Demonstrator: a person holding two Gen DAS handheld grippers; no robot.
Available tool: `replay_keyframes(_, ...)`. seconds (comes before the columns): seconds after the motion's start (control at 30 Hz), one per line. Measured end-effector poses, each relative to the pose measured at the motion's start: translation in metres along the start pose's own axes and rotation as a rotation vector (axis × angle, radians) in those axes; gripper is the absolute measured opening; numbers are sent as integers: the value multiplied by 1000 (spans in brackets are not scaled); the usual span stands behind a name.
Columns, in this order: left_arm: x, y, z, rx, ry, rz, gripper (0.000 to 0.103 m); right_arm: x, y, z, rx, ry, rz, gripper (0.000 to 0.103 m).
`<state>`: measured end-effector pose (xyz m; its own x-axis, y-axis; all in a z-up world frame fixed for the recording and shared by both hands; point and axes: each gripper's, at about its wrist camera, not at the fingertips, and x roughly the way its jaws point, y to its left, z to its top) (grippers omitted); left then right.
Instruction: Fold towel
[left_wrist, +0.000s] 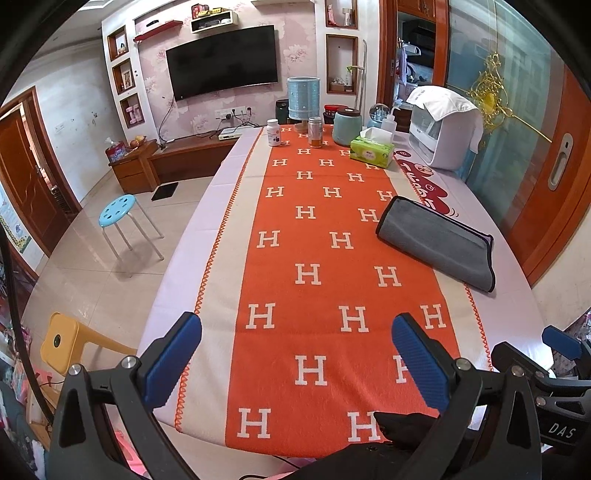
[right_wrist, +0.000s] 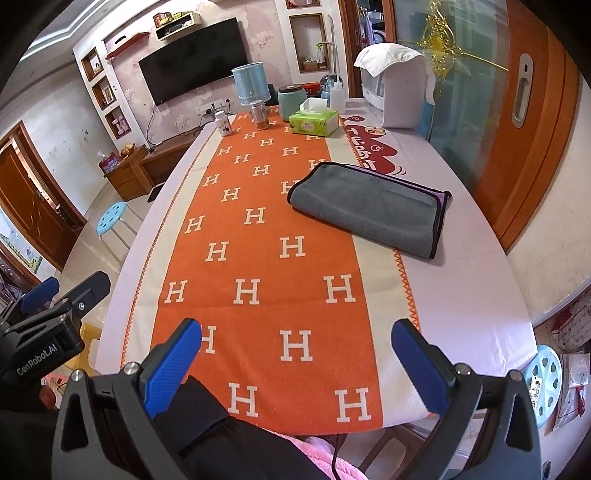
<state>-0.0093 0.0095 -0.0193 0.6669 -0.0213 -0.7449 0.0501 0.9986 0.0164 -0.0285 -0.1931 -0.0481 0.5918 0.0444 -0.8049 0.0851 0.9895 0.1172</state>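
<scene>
A grey towel (left_wrist: 437, 242) with a dark border lies folded flat on the right side of the table, partly on the orange H-patterned runner (left_wrist: 317, 258); it also shows in the right wrist view (right_wrist: 369, 206). My left gripper (left_wrist: 297, 332) is open and empty above the near end of the runner, well short of the towel. My right gripper (right_wrist: 297, 338) is open and empty, also near the table's front edge. The left gripper shows at the left edge of the right wrist view (right_wrist: 55, 295).
Bottles (left_wrist: 274, 132), a blue lamp (left_wrist: 303, 98), a teal jar (left_wrist: 347, 125), a green tissue box (left_wrist: 372, 151) and a white appliance (left_wrist: 445, 127) stand at the far end. A blue stool (left_wrist: 117, 210) and yellow chair (left_wrist: 64, 341) stand left of the table.
</scene>
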Motion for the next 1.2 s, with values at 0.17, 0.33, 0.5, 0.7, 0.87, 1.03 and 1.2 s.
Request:
replay_keyframes(0.17,1,-1,1,4,1,-3,102,1,1,-1,-2,10,-3,103)
replay_keyframes(0.33,3,-3,2,6,1,-7,102,1,2,-2,-2,17,-7,103)
replay_keyframes(0.5,5,-5,2,9,2,-10,102,1,2,-2,-2,17,-7,103)
replay_keyframes(0.7,7,-7,2,14,3,-16,102,2,2,-2,-3,20,-8,103)
replay_keyframes(0.87,8,-7,2,13,3,-16,102,3,1,-1,-2,21,-9,103)
replay_keyframes(1.03,7,-7,2,13,3,-15,102,4,-1,-3,-3,25,-10,103)
replay_keyframes(1.2,7,-7,3,13,4,-15,102,5,-1,-3,-2,26,-10,103)
